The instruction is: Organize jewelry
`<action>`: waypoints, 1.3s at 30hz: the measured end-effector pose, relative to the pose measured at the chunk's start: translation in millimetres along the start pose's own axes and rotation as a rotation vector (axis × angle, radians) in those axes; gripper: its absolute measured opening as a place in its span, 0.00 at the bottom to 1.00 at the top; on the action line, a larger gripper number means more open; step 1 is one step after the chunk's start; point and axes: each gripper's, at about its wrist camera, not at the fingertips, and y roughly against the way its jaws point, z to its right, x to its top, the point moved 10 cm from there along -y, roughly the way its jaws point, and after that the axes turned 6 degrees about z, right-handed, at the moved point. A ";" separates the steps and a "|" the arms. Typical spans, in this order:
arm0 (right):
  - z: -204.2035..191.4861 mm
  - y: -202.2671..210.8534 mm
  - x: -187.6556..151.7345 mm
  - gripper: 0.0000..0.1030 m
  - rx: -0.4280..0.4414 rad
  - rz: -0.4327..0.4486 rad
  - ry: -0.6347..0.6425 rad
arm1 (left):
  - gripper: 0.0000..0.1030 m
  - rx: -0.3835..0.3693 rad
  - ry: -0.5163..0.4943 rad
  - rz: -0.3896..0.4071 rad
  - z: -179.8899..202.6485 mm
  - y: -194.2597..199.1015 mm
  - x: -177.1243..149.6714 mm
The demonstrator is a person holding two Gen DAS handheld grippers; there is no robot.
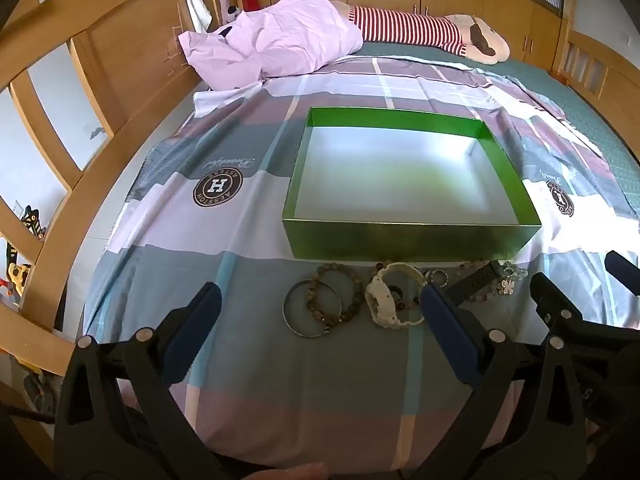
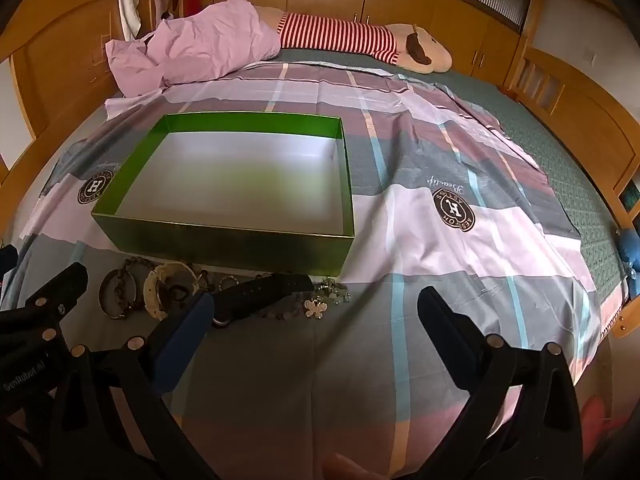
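The left gripper (image 1: pixel 320 300) is hovering low over the bedsheet (image 1: pixel 248 368) with its jaws spread wide and holding nothing, and the right gripper (image 2: pixel 316 304) is hanging beside it, jaws likewise wide apart and empty. Just ahead of them the jewelry is lying in a row on the sheet: a metal bangle (image 1: pixel 312 314) overlapping a beaded bracelet (image 1: pixel 340 294), a white watch (image 1: pixel 394 298), a black watch strap (image 2: pixel 266 294) and a butterfly charm (image 2: pixel 314 307). Right behind the row a green box (image 1: pixel 408 240) is sitting open. A pink pillow (image 1: pixel 276 36) is resting far back.
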 end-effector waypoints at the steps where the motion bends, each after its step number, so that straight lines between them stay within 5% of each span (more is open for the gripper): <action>1: -0.4 -1.2 -1.4 0.97 0.005 -0.015 -0.003 | 0.96 0.000 0.001 0.000 0.0 0.1 0.1; 39: 5.0 10.3 9.8 0.97 -0.023 0.011 -0.001 | 0.96 0.004 -0.002 0.001 -4.7 7.2 3.9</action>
